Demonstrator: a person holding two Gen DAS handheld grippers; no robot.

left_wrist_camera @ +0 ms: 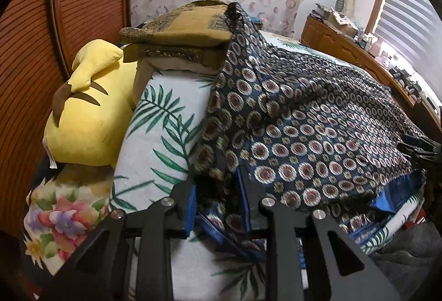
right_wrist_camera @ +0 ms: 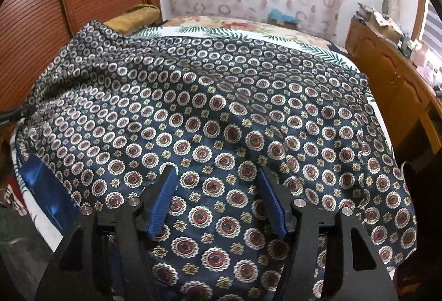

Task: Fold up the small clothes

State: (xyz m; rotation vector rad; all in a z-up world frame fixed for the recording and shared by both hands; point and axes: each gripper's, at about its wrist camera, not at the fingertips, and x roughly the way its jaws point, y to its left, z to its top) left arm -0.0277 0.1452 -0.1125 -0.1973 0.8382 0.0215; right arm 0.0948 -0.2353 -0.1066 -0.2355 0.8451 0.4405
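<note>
A dark blue garment with a red-and-white medallion print lies spread over the bed, with a bright blue lining showing at its edge. In the left wrist view the same garment drapes from the pillow pile down to the bed's near edge. My left gripper has its fingers apart around a bunched fold of the garment's edge. My right gripper is open just above the flat cloth, its blue pads clear of it. The right gripper's tip shows at the far right of the left wrist view.
A bedsheet with green palm leaves covers the bed. A yellow plush, a floral cushion and mustard folded blankets sit at the left. A slatted wooden door and a cluttered wooden dresser flank the bed.
</note>
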